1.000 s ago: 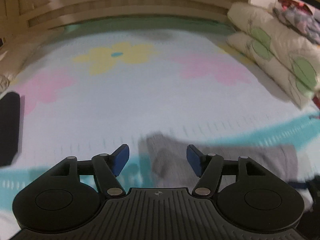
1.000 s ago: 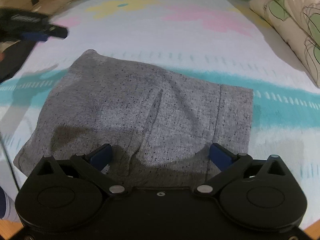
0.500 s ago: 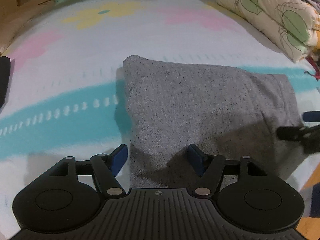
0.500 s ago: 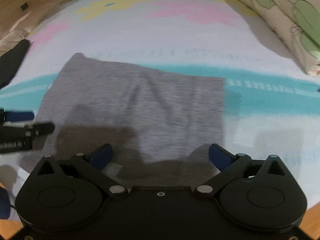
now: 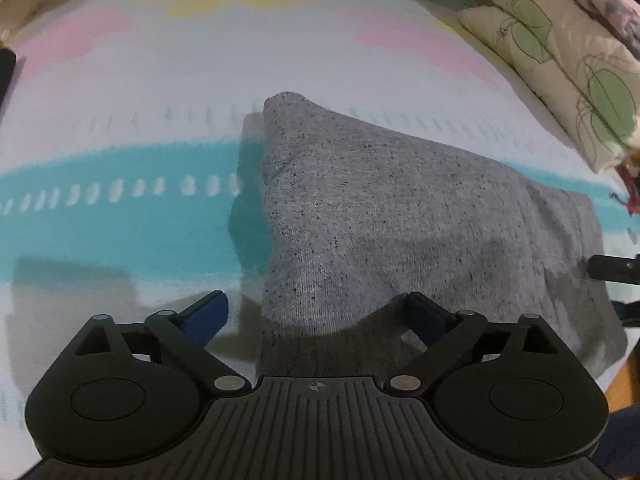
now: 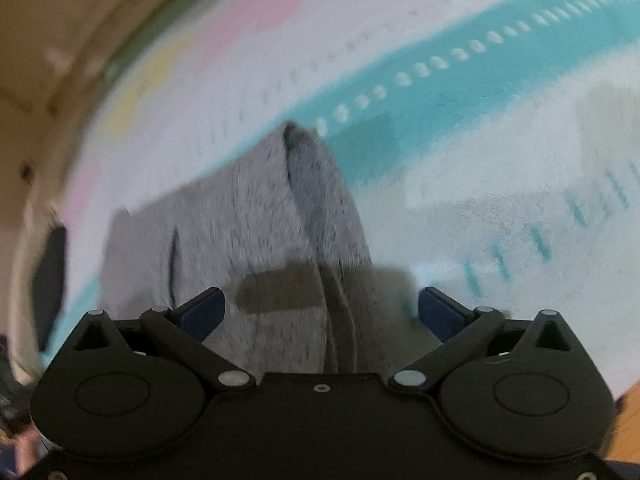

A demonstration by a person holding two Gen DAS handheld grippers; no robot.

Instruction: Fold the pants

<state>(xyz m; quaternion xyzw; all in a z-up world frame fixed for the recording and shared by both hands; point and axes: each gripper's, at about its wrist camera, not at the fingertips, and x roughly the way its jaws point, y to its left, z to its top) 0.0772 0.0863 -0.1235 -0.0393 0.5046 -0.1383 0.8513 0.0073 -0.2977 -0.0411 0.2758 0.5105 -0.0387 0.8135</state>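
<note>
Left wrist view: folded grey pants on bedspread, left tool and right tool both spread

The right wrist view is smeared with motion, so the folded grey speckled knit pants and the floral bedspread lose their detail. A dark object at the bed's left edge is too blurred to identify. In the left wrist view, the pants' near edge disappears beneath the black gripper body, and the leaf-printed cream pillows are cut off at the right.
</note>
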